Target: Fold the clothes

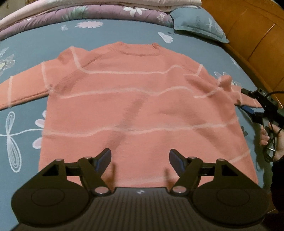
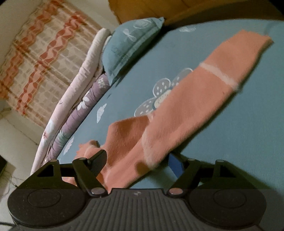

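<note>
A salmon-pink sweater with thin pale stripes lies flat on the blue bed sheet, collar at the far side and both sleeves spread out. My left gripper hovers open over the sweater's near hem with nothing between its fingers. In the right wrist view the sweater's right sleeve runs up to the right, with its rumpled near part lying between the wide-open jaws of my right gripper; the pads do not press it. From the left wrist view the right gripper sits at that sleeve's end, held by a person's hand.
A blue pillow lies at the far right corner, with folded purple and pink quilts along the far edge. A wooden headboard runs along the right side. A patterned curtain hangs beyond the bed.
</note>
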The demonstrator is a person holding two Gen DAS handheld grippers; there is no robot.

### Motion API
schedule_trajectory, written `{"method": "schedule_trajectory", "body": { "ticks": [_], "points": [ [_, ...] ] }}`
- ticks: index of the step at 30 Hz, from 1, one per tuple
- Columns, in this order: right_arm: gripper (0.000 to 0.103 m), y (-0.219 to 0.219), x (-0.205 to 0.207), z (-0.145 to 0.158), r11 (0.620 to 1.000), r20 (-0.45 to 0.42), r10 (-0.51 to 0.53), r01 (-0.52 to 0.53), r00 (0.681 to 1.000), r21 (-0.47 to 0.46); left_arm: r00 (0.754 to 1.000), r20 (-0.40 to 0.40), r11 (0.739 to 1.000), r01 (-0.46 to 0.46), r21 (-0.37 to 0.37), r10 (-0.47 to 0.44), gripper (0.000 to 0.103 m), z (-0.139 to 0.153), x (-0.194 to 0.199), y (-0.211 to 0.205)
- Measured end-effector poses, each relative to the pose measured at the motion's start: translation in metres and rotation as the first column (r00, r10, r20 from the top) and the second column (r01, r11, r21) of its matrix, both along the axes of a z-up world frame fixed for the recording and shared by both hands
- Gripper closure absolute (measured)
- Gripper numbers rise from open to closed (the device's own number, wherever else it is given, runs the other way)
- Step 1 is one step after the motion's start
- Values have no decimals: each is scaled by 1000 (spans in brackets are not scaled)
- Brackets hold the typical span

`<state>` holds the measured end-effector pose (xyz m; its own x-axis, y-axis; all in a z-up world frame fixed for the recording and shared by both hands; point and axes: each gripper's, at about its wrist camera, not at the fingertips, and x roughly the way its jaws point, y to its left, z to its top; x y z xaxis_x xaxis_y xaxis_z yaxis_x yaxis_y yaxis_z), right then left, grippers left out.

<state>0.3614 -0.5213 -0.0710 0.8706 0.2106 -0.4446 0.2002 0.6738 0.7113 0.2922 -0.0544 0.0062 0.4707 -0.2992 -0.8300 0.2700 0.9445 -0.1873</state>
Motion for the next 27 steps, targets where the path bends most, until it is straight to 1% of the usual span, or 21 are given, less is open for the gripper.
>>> {"method": "schedule_trajectory", "body": {
  "ticks": [3,6,9,12,15,16,19,20,22,24,25,26,27],
  "points": [
    [20,-7,11,-1,1000,21,2,-2,1000,-6,1000,-14,1000,18,7,-18,31,-2,0,-8],
    [19,-13,20,4,999,1,-17,17,1000,-32,999,-10,999,33,20,-32,31,-1,-1,-15],
    [17,-28,21,4,996,13,-72,72,997,-60,999,-13,999,32,19,-32,31,0,-2,-15],
    [17,-59,29,-2,990,45,-141,142,989,-18,999,-24,999,28,30,-27,31,-1,-3,-15],
    [18,-84,39,-7,986,74,-168,167,983,24,999,-29,999,27,28,-27,31,-1,-5,-15],
    [18,-88,42,-8,986,77,-165,163,983,24,999,-29,999,30,27,-29,31,0,-5,-15],
    [17,-87,46,-7,986,64,-165,164,984,21,999,-27,999,34,31,-33,31,0,-6,-14],
    [17,-82,44,-6,987,54,-161,161,985,8,999,-27,999,31,29,-30,31,-1,-7,-14],
    [17,-73,41,-6,989,54,-137,140,989,-55,999,-33,1000,20,19,-19,31,-2,-7,-12],
    [20,-68,40,-7,986,61,-119,126,991,-113,999,-39,1000,15,16,-14,31,-4,-7,-11],
    [25,-72,40,-8,985,57,-130,136,990,-106,999,-40,1000,14,21,-14,31,-5,-7,-12],
    [37,-76,41,-8,984,51,-143,148,988,-98,999,-40,1000,16,21,-15,31,-5,-8,-12],
    [47,-81,43,-10,982,35,-166,169,985,-84,999,-40,1000,17,21,-16,31,-5,-9,-12]
  ]
}}
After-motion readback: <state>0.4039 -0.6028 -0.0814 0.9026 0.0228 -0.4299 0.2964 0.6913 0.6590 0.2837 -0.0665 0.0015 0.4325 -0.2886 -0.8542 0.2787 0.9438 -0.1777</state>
